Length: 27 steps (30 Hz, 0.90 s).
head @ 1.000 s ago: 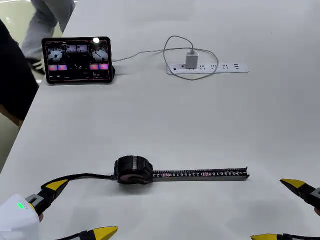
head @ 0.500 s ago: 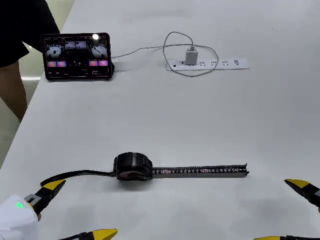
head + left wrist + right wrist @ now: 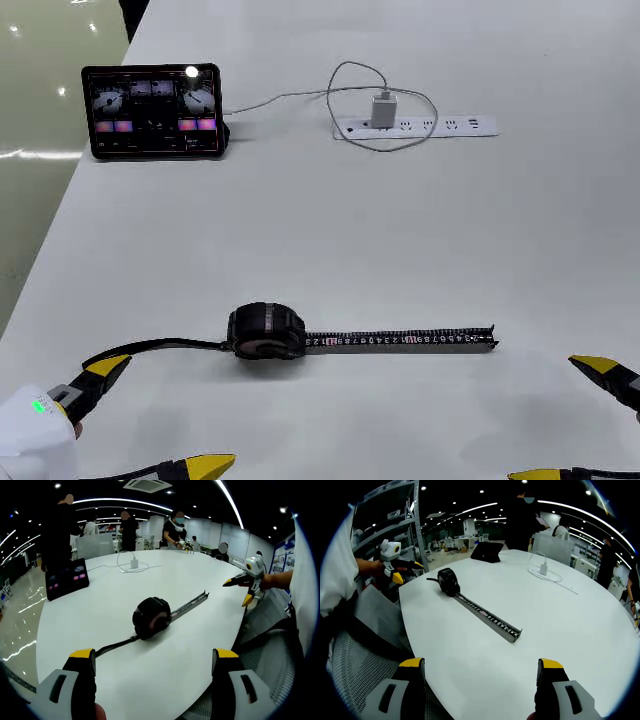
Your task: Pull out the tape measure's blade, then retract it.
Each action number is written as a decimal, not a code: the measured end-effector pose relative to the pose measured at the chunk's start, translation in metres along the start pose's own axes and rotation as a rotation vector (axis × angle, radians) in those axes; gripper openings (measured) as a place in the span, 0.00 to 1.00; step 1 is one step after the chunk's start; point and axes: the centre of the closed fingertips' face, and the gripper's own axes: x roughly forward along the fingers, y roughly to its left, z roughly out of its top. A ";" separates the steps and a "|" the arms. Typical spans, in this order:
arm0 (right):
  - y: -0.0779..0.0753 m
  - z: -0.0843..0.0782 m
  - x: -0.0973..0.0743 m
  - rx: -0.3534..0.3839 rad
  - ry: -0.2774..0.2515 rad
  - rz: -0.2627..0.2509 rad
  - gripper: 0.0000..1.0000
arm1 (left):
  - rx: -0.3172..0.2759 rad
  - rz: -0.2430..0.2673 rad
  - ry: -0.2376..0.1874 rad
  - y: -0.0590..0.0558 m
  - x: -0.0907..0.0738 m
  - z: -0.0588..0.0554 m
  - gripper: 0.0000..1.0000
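While both hover at the near edge of the white table (image 3: 330,240), the left gripper (image 3: 160,415) and right gripper (image 3: 560,420) have their jaws spread wide, pinching nothing. Just beyond them lies the black tape measure (image 3: 265,332) (its strap (image 3: 160,348) trails toward the left gripper), its blade (image 3: 400,340) drawn out rightward, flat on the table. Farther back are a tablet (image 3: 153,99) and a power strip (image 3: 420,127).

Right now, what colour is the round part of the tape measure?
The tape measure's case is black. It shows best in the left gripper view.
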 end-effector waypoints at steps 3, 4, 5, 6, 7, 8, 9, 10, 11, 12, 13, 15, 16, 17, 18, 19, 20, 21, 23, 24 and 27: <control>0.000 0.000 0.000 -0.003 0.002 0.000 0.92 | 0.000 -0.003 -0.001 -0.001 0.000 0.000 0.94; 0.000 0.000 0.000 -0.003 0.002 0.000 0.92 | 0.001 -0.003 -0.001 -0.001 0.001 0.000 0.94; 0.000 0.000 0.000 -0.002 0.003 0.000 0.92 | 0.000 -0.006 -0.001 -0.002 0.001 0.000 0.94; 0.000 0.000 0.000 -0.003 0.003 0.000 0.92 | -0.001 -0.007 -0.002 -0.002 0.001 0.000 0.94; 0.000 -0.001 0.000 -0.003 0.004 0.000 0.92 | -0.001 -0.007 -0.001 -0.002 0.001 0.000 0.94; 0.000 -0.001 -0.001 -0.003 0.004 -0.001 0.92 | 0.000 -0.009 -0.001 -0.003 0.002 0.000 0.94; 0.000 -0.001 -0.001 -0.003 0.004 -0.001 0.92 | 0.000 -0.010 -0.001 -0.003 0.002 0.000 0.94; -0.001 -0.001 -0.001 -0.004 0.004 -0.002 0.92 | 0.001 -0.010 -0.001 -0.004 0.002 0.001 0.94; -0.001 -0.001 -0.001 -0.004 0.004 -0.002 0.92 | 0.002 -0.010 -0.001 -0.004 0.002 0.001 0.94; -0.001 -0.001 -0.001 -0.003 0.004 -0.002 0.92 | 0.002 -0.011 -0.001 -0.004 0.002 0.001 0.94; -0.001 -0.001 -0.001 -0.004 0.005 -0.002 0.92 | 0.002 -0.010 -0.001 -0.004 0.002 0.001 0.94; -0.001 0.000 -0.002 -0.002 0.005 -0.003 0.91 | 0.000 -0.013 -0.001 -0.005 0.003 0.001 0.94; -0.001 0.001 -0.002 0.000 0.001 -0.004 0.91 | 0.000 -0.014 -0.001 -0.005 0.003 0.002 0.93; -0.002 0.004 -0.002 0.003 -0.007 -0.005 0.91 | -0.001 -0.024 0.001 -0.008 0.004 0.002 0.93; -0.002 0.005 -0.002 0.003 -0.008 -0.006 0.91 | 0.001 -0.025 0.002 -0.007 0.004 0.002 0.93; -0.002 0.005 -0.002 0.003 -0.009 -0.006 0.90 | 0.005 -0.024 0.002 -0.007 0.005 0.003 0.93; -0.002 0.005 -0.001 0.002 -0.009 -0.007 0.90 | 0.007 -0.027 0.002 -0.008 0.006 0.004 0.93; -0.002 0.005 -0.001 0.002 -0.009 -0.007 0.90 | 0.007 -0.029 0.002 -0.009 0.007 0.004 0.93; -0.003 0.004 0.000 0.002 -0.008 -0.006 0.90 | 0.009 -0.030 0.001 -0.009 0.008 0.005 0.93; -0.003 0.004 0.000 0.001 -0.006 -0.007 0.90 | 0.009 -0.031 0.002 -0.009 0.008 0.005 0.93; -0.003 0.004 -0.001 0.001 -0.004 -0.008 0.90 | 0.007 -0.031 0.000 -0.009 0.008 0.006 0.93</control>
